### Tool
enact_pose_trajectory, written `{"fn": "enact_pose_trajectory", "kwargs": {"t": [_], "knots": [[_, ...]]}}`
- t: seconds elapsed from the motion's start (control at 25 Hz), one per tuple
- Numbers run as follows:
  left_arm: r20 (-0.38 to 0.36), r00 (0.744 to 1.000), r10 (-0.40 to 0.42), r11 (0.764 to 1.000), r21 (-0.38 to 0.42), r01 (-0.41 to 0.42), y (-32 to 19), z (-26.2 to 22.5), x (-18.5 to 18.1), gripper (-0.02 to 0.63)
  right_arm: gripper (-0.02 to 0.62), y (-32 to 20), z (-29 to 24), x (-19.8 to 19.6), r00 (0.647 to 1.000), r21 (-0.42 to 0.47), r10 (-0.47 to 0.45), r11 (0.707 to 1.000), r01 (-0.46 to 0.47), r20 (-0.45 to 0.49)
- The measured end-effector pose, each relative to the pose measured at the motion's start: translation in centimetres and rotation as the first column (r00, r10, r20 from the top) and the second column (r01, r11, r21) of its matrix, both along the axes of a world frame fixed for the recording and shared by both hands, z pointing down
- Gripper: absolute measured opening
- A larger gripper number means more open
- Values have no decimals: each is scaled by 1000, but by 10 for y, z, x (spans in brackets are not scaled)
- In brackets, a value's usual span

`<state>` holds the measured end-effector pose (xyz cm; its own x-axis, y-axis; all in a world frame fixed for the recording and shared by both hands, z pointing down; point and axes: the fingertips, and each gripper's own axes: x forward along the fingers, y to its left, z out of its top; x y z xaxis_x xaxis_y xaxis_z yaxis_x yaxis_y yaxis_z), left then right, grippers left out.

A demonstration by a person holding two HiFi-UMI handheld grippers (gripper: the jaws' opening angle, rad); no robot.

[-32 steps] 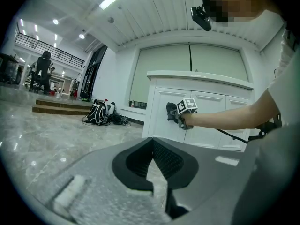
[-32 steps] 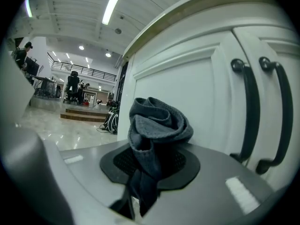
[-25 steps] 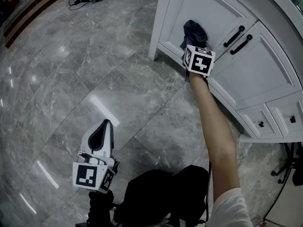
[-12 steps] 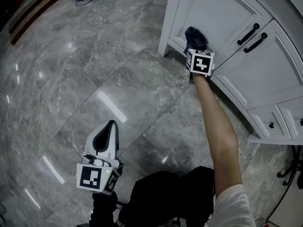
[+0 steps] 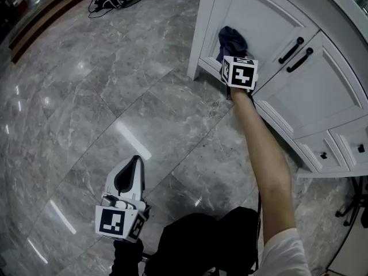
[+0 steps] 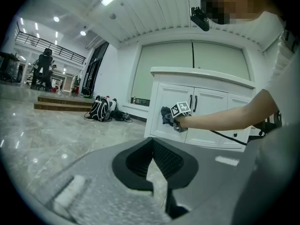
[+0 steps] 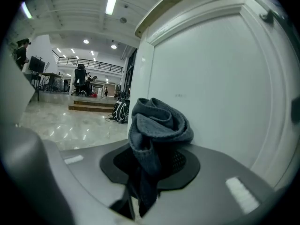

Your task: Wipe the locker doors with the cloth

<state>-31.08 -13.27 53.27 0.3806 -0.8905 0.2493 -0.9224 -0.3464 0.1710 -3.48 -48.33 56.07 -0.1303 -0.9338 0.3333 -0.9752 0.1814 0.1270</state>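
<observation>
Right tool (image 5: 233, 53): jaws partly closed, clamped on cloth (image 5: 231, 38). Its gripper view shows the fabric pinched between the pads, a tail hanging down through the jaw gap and a rolled wad bulging past the tips.

Cloth is dark blue-grey knit, bunched. Long axis runs along the jaws, wad end pointing at the white locker door (image 5: 270, 16). The wad sits on the lower left part of that door's recessed panel, close to the cabinet's left corner, well apart from the black bar handles (image 5: 296, 53). It looks to be in contact with the panel; can't fully confirm from either view.

Right arm (image 5: 261, 154): bare forearm stretched nearly straight from the body to the door, white sleeve at the shoulder.

Left tool (image 5: 133, 164): jaw tips together, nothing between them. Held low near the body over the grey marble floor (image 5: 86, 96), pointing forward, well apart from the lockers.
</observation>
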Motion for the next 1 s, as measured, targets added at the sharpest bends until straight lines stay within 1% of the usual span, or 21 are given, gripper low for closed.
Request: {"fn": "enact_pose_trajectory", "kwargs": {"t": [0.28,0.6,0.8,1.0], "knots": [[-10,1000,-17,1000,0,17,1,-6,-3,2,103,-9,-64,-6,1000,78,-16,997,17,-10],[-25,1000,-15,1000,15,15,-1,-13,0,2,103,-20,-151,-19,996,187,-39,981,53,-76],[-65,997,-29,999,11,30,-4,-18,2,2,103,-26,-187,-25,995,237,-49,969,68,-82],[-38,999,-28,1000,8,28,-2,-12,-2,2,103,-32,-205,-40,994,263,-59,961,83,-96]]}}
